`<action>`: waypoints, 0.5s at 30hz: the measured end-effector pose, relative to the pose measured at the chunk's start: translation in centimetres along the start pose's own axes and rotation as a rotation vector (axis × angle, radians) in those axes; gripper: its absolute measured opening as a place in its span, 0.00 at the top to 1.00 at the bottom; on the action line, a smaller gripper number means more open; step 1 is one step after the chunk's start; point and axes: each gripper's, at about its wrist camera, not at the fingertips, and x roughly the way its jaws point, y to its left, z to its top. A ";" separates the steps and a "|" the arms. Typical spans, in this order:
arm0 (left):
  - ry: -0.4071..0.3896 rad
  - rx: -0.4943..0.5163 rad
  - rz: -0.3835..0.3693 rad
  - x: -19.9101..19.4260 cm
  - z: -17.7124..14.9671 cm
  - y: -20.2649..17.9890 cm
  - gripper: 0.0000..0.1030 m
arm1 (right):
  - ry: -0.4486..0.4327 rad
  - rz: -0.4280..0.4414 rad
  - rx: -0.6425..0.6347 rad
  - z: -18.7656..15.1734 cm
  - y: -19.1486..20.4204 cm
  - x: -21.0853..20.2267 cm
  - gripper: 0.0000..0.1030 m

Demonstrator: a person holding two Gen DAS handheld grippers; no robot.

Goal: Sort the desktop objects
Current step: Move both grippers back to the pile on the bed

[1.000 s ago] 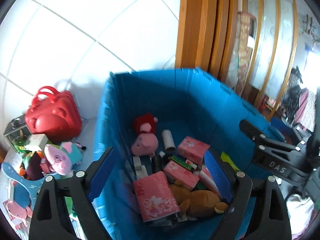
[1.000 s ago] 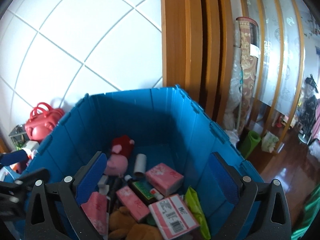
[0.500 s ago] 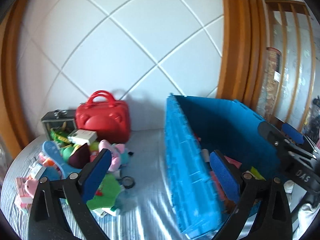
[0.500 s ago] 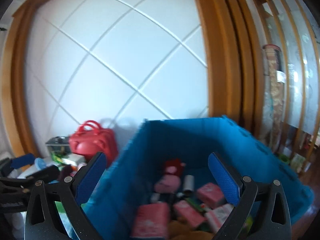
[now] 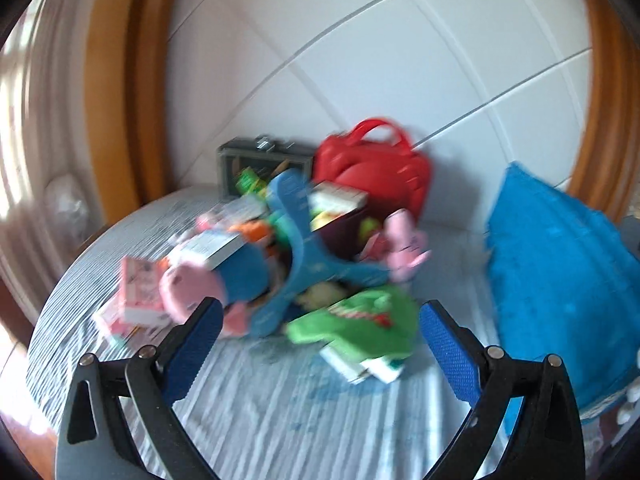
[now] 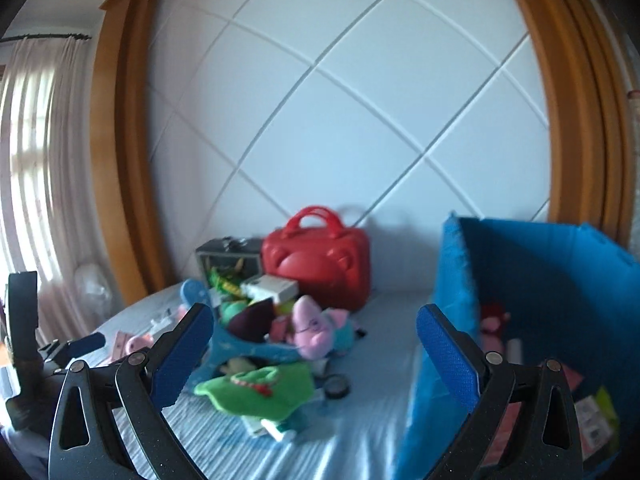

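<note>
Desktop objects lie heaped on the striped table, just ahead of the left hand-held gripper, whose jaws stand wide apart with nothing between them. Nearest, at about 1 o'clock from that gripper, is a green plush piece lying over a small white carton. Behind it sits a blue curved plastic toy, with a pink plush pig at 1 o'clock and a pink packet out at 10 o'clock. Farther back, against the white panelled wall, stand a red carry case and a grey box.

The right hand-held gripper is likewise wide open and empty, facing the same heap; the blue bin stands at its 3 o'clock, some items already inside.

The step in hand looks like reaching for the next item. The left view is blurred, so it would pay to slow down first, pick the topmost loose piece, probably the green plush, and close across its middle without snagging the carton beneath.
</note>
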 end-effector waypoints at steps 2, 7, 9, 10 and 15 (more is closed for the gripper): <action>0.056 -0.023 0.055 1.5 -1.4 3.2 0.03 | 0.052 0.029 -0.003 -1.4 1.2 2.0 0.00; 0.179 -0.088 0.144 5.1 -4.6 10.2 0.03 | 0.222 0.030 -0.015 -6.1 2.5 6.9 0.00; 0.213 -0.087 0.187 6.2 -5.8 12.8 0.03 | 0.286 0.023 -0.024 -8.0 3.0 8.7 0.00; 0.224 -0.086 0.204 6.7 -6.1 14.1 0.03 | 0.311 0.019 -0.028 -8.7 3.2 9.5 0.00; 0.282 -0.083 0.295 9.2 -7.2 21.9 0.03 | 0.440 0.003 -0.005 -12.3 3.9 12.9 0.00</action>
